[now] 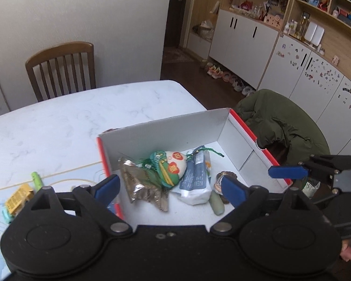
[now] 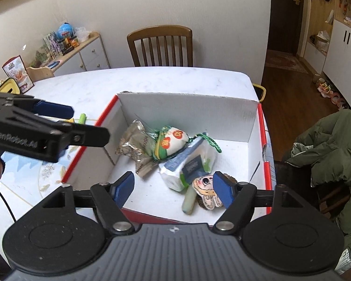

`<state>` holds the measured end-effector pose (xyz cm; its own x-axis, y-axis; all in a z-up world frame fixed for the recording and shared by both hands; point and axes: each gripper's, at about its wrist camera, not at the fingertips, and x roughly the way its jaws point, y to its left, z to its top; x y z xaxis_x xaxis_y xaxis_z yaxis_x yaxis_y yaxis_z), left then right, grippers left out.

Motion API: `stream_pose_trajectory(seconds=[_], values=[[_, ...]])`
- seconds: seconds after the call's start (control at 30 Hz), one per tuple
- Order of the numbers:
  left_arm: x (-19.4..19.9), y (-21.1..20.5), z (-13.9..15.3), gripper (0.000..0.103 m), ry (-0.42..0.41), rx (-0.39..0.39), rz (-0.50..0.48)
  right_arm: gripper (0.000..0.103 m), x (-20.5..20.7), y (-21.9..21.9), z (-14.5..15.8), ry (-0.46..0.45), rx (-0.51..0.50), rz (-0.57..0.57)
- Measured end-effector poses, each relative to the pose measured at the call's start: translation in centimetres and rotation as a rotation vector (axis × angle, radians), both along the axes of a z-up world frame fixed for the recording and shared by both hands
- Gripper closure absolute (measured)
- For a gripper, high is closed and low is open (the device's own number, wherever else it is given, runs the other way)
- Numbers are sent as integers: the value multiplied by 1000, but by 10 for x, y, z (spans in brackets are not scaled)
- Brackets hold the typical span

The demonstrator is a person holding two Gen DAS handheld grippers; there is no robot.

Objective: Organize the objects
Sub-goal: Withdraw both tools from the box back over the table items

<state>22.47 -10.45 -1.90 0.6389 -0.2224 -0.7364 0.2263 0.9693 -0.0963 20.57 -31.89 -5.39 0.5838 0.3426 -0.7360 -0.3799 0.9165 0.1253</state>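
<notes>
- Grippers first: the left gripper (image 1: 168,190) hangs over the near-left corner of the cardboard box (image 2: 187,107), blue pads spread wide with nothing between them; its left finger lies outside the box's red-edged left wall, its right finger inside.
- The right gripper (image 2: 174,187) hovers over the box's near wall, also spread wide and empty; its right fingertip sits in front of a cartoon-face tag (image 2: 206,187).
- Inside the box, nearest its front wall, a pale green stick (image 2: 189,200) lies touching the cartoon-face tag.
- Just behind those lies a white and blue packet (image 2: 187,166), tilted toward the box's middle.
- Leaning on that packet is a white and green plush pouch (image 2: 172,141) with red marks and a green cord (image 2: 211,144) that trails toward the box's back wall.
- Left of the pouch, touching it, is a crinkled silver foil wrapper (image 2: 134,141).
- Outside the box, beyond its left wall, a light green cylinder (image 1: 37,179), a yellow packet (image 1: 18,197) and a teal item (image 1: 7,216) lie on a pale blue mat (image 2: 44,171).
- Box and mat rest on a white marble table (image 1: 58,117).
- Beyond the box's back wall, a wooden chair (image 2: 161,45) stands at the table's far edge.
- Right of the box, a green jacket (image 2: 327,145) is draped over another seat.
</notes>
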Motion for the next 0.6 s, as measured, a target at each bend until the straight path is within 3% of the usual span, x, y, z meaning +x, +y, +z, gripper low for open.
stream_pose_trajectory(seconds=[0.27, 0.6], values=[[-28, 54, 6, 3, -32, -49, 71, 20, -15, 32, 12, -29, 52, 11], [-52, 133, 1, 0, -74, -41, 172, 19, -24, 107, 13, -32, 40, 57]])
